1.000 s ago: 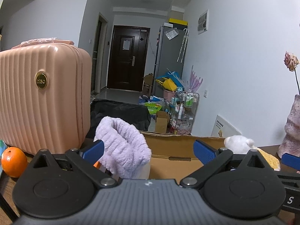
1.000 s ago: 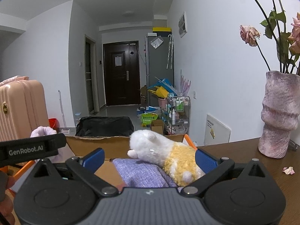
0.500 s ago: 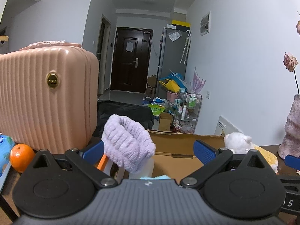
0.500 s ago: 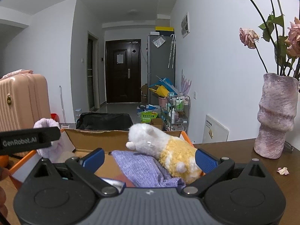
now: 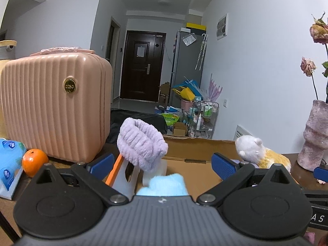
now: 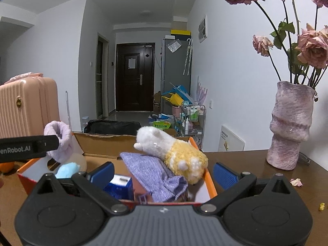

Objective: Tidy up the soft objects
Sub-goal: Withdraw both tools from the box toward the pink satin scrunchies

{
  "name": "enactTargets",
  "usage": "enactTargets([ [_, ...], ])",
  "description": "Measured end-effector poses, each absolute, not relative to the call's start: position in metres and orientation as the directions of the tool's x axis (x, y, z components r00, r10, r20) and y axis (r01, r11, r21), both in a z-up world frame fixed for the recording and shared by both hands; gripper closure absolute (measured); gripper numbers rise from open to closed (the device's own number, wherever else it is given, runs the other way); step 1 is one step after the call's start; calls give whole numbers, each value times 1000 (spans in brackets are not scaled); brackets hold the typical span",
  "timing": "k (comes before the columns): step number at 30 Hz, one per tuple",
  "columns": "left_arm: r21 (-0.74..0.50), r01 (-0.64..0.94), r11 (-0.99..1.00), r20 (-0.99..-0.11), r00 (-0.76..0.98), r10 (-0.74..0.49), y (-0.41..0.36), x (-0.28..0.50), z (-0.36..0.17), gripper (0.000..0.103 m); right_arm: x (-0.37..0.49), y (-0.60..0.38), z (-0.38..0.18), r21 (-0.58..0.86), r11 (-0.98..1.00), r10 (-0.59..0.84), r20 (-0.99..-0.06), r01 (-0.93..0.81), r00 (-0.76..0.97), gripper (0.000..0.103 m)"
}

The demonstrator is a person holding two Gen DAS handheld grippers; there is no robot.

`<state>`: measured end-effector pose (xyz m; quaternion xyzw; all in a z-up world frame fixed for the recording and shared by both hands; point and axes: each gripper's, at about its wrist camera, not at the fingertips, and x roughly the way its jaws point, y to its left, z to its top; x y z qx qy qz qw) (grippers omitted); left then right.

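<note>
An open cardboard box point(image 5: 196, 149) point(image 6: 106, 143) with orange edges stands on the brown table. Inside, a fluffy lilac headband point(image 5: 141, 143) point(image 6: 59, 141) stands at the left, a light blue plush point(image 5: 166, 184) point(image 6: 66, 170) lies near it, and a white-and-yellow plush toy point(image 5: 258, 153) point(image 6: 172, 153) rests on a purple cloth point(image 6: 155, 176) at the right. A blue carton point(image 6: 119, 186) sits at the box's near side. My left gripper point(image 5: 163, 164) is open in front of the box with nothing between its fingers. My right gripper point(image 6: 163, 171) is open too, over the near right part.
A pink ribbed suitcase point(image 5: 55, 106) stands left of the box, with an orange point(image 5: 34, 162) and a blue tissue pack point(image 5: 9, 164) before it. A pink vase point(image 6: 291, 123) of dried roses stands on the table at right. Petal scraps point(image 6: 296, 182) lie near it.
Both grippers have drawn back and risen from the box, still open. The light blue plush and the blue carton have come into view.
</note>
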<state>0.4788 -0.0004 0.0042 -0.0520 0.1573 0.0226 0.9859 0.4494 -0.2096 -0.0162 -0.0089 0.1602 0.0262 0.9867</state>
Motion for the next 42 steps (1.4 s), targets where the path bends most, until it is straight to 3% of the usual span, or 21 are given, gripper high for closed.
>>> enactTargets([
  [42,-42,-9,999,-381,924,-7,-7,359,-12,0,327,-243,-36,-73,989,94,-374,-131,923,0],
])
